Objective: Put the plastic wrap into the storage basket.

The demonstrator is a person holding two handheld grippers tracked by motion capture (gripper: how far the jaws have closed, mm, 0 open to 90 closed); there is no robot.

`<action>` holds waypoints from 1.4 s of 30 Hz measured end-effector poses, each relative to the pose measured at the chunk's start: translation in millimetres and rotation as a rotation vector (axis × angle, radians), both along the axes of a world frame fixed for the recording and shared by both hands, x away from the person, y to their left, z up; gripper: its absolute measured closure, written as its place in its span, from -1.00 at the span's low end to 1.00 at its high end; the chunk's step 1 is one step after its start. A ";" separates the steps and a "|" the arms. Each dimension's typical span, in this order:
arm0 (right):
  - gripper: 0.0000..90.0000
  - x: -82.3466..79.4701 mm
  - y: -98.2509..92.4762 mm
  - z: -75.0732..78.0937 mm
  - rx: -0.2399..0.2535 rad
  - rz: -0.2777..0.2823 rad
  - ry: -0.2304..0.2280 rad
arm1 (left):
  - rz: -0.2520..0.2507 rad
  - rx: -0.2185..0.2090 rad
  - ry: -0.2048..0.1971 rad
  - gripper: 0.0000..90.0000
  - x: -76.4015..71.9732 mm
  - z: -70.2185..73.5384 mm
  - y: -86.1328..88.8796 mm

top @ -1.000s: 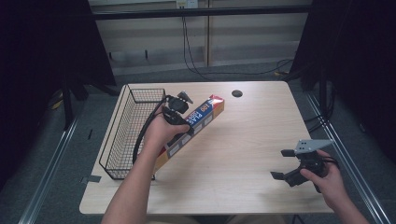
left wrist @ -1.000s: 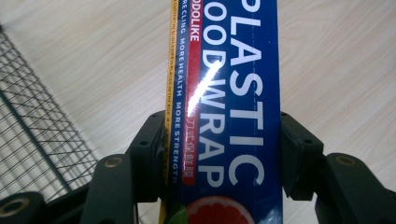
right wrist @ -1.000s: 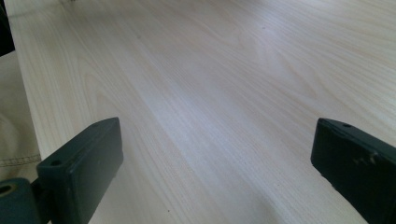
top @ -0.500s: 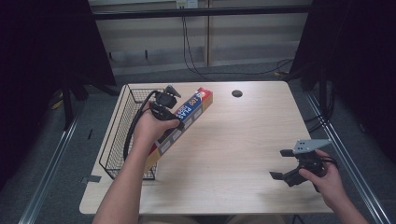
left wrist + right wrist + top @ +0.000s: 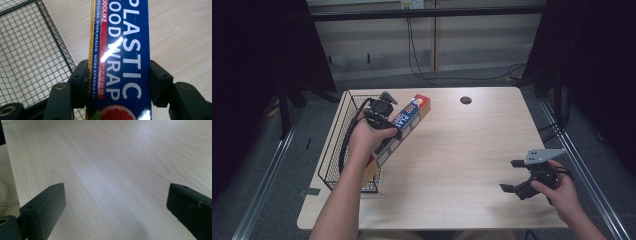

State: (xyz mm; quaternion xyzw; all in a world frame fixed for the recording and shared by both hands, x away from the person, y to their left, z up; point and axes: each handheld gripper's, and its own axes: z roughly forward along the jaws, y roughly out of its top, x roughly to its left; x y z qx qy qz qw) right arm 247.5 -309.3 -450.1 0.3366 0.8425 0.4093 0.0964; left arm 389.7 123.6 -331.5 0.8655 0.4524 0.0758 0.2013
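A long blue box of plastic food wrap is held tilted above the table's left side, its lower end over the rim of the black wire basket. My left gripper is shut on it near its middle. In the left gripper view the box runs upward between the two jaws of the left gripper, which press on its sides, with the basket to the left. My right gripper stands open at the front right with nothing in it. The right gripper hangs low over bare wood.
The light wooden table has a small round black hole near its far edge. The basket stands along the left edge. A cable trails from the left gripper down over the basket. Dark floor and metal rails surround the table.
My left gripper has carried the box to the left, toward the basket, and its lower end now hangs over the basket rim. The right gripper has not moved.
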 end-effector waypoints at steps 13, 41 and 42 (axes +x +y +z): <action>-0.96 1.9 0.3 1.4 0.004 0.006 -0.001 | 0.054 -0.004 0.007 -0.02 -1.4 2.1 10.7; -0.96 3.4 -1.1 1.9 0.007 0.005 0.000 | 0.254 -0.007 -0.006 -0.02 -4.2 2.1 44.6; -0.96 3.3 -1.1 1.8 0.006 0.002 -0.002 | 0.257 -0.002 -0.006 -0.02 -4.0 1.7 46.0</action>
